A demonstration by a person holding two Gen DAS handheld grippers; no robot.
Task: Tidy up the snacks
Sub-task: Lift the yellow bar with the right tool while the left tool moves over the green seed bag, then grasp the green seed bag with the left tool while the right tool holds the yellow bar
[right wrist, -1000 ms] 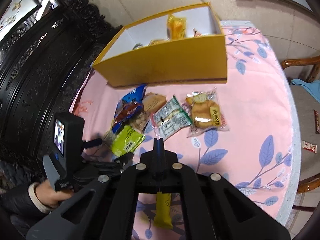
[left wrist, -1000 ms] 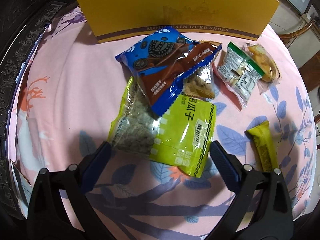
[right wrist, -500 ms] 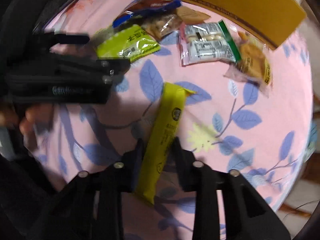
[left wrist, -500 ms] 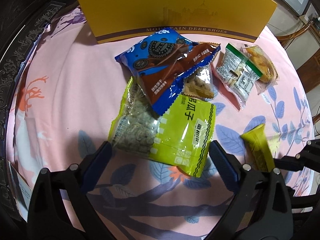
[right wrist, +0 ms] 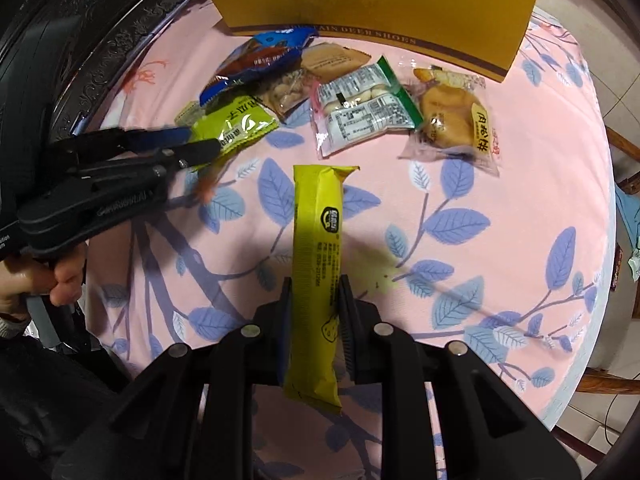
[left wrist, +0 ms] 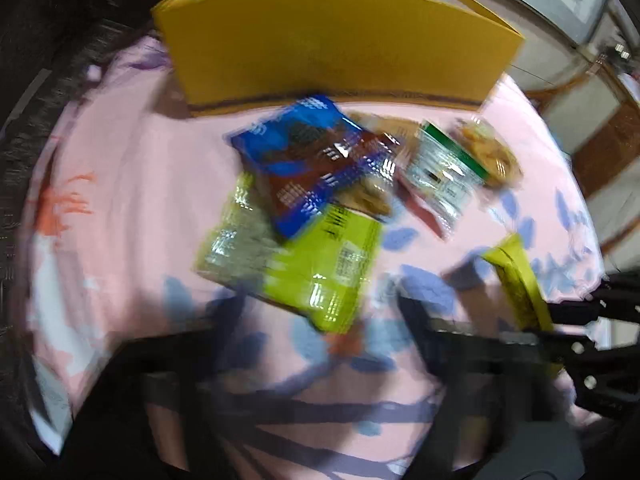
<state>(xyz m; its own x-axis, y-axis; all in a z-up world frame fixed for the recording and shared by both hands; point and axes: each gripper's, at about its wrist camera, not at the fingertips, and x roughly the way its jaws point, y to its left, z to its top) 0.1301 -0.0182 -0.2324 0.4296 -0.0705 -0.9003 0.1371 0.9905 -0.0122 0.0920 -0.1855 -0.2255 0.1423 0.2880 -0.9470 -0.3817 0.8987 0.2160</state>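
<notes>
The work surface is a round table (right wrist: 520, 184) covered by a pink cloth printed with blue leaves and dark branches. A dark carved wooden panel (right wrist: 100, 28) borders its left side, and pale floor tiles with a wooden chair frame (right wrist: 624, 148) show past its right edge.

A yellow cardboard box (right wrist: 372, 4) with a purple band stands at the far side of the table. In front of it the snacks lie grouped: a blue cookie packet (right wrist: 256, 60) overlapping a lime-green seed packet (right wrist: 236, 126), a clear nut packet (right wrist: 286, 92), a tan packet (right wrist: 332, 60), a green-edged white packet (right wrist: 364, 110) and a clear pastry packet (right wrist: 452, 120).

The right gripper (right wrist: 312, 304) is closed narrow on a yellow snack bar (right wrist: 316, 240). Its pads press both long edges near the bar's lower half, and the bar points toward the box.

The left gripper (left wrist: 320, 312) is blurred in its own view. Its jaws stand wide and are closing, with nothing between them. It hovers just near the lime-green seed packet, held by a hand (right wrist: 44, 280) at the table's left edge.
</notes>
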